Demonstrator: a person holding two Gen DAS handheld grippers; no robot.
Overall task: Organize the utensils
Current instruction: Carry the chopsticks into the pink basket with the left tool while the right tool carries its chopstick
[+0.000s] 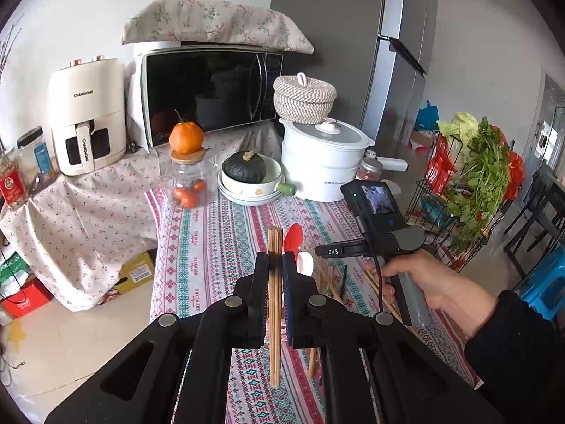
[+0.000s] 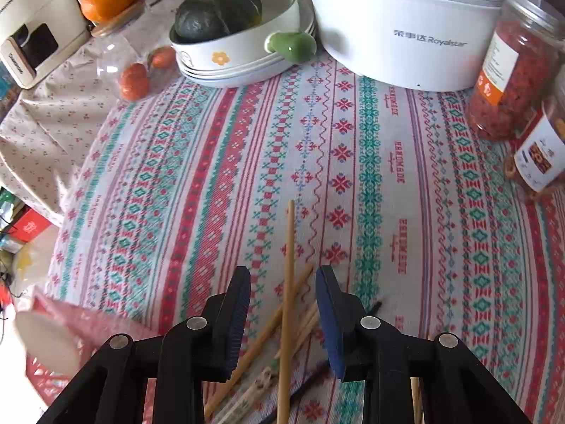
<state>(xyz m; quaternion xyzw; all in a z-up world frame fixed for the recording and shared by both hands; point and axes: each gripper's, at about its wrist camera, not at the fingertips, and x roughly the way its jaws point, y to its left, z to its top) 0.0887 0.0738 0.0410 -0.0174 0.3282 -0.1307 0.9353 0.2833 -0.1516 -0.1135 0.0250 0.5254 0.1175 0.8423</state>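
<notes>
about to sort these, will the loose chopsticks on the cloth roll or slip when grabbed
The chopsticks look thin, straight and wooden, so they are probably stiff and light. They lie crossed in a loose pile on the tablecloth, so nudging one will likely shift the others. The woven cloth probably curbs rolling, though a narrow stick may pivot between the pads.

A bundle of plain wooden chopsticks (image 1: 274, 293) stands nearly upright, clamped at mid-length between the pads of the left gripper (image 1: 275, 282), its blunt ends up and its tips down. On the patterned tablecloth (image 2: 353, 141) lies a loose heap of more chopsticks (image 2: 282, 328), pale wooden ones crossing at angles with a dark one among them, and one long pale stick (image 2: 289, 282) runs straight up the middle. A red spoon (image 1: 293, 237) and a white spoon (image 1: 305, 263) lie just beside the heap.
</notes>
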